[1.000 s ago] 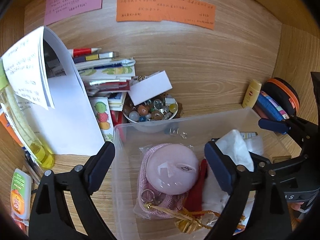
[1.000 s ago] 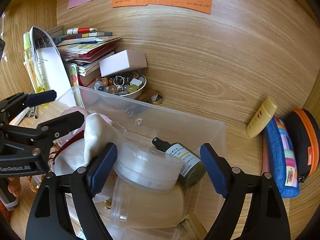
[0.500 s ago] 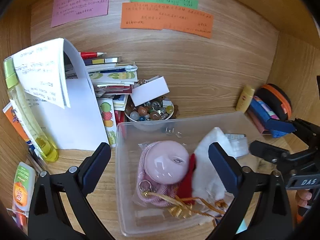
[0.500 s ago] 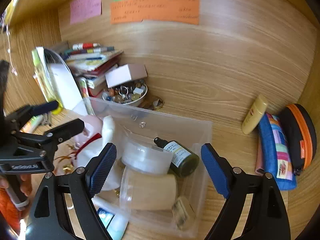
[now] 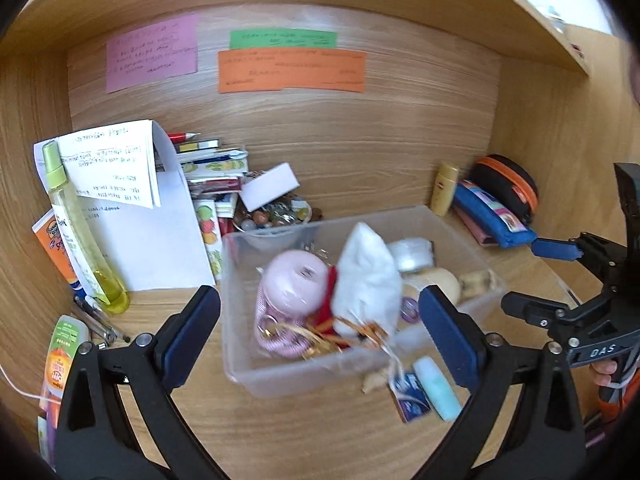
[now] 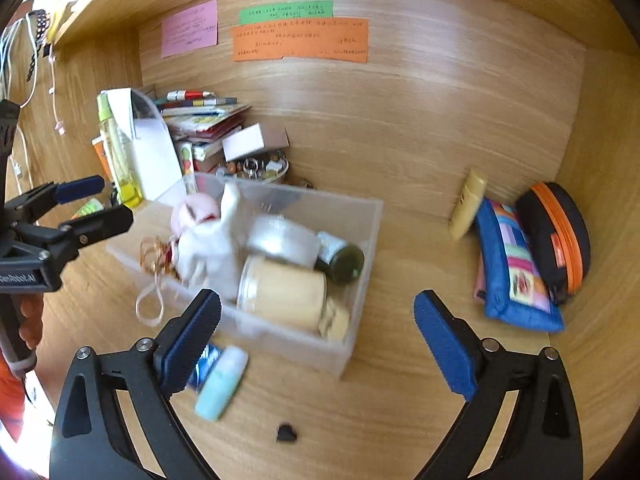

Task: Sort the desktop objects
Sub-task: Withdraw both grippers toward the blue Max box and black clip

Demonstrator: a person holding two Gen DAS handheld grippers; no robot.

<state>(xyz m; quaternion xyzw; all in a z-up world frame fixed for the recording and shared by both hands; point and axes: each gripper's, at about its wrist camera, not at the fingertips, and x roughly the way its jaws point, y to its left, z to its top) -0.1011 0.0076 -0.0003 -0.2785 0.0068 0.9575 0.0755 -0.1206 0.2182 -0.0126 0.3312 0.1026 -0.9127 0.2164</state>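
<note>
Mostly blurred clear bin [image 5: 280, 376] contents, both tongs, left [image 5: 320, 332] & right [image 6: 318, 338], spread, empty-handed.

Left wrist view: high, near the front edge of the worktop [image 5: 328, 436], tilted down toward the back wall, clear bin [image 5: 280, 376] close and central. Right tool [image 5: 532, 276] seen at right edge. Right wrist view: similar height, further right, same facing, clear bin [image 6: 344, 352] left of centre, left tool [image 6: 100, 200] at left edge. Shared: bin, orange note [image 5: 292, 70] [image 6: 300, 40], book stack [image 5: 212, 168] [image 6: 204, 120], blue pouch [image 5: 492, 220] [image 6: 516, 268].
</note>
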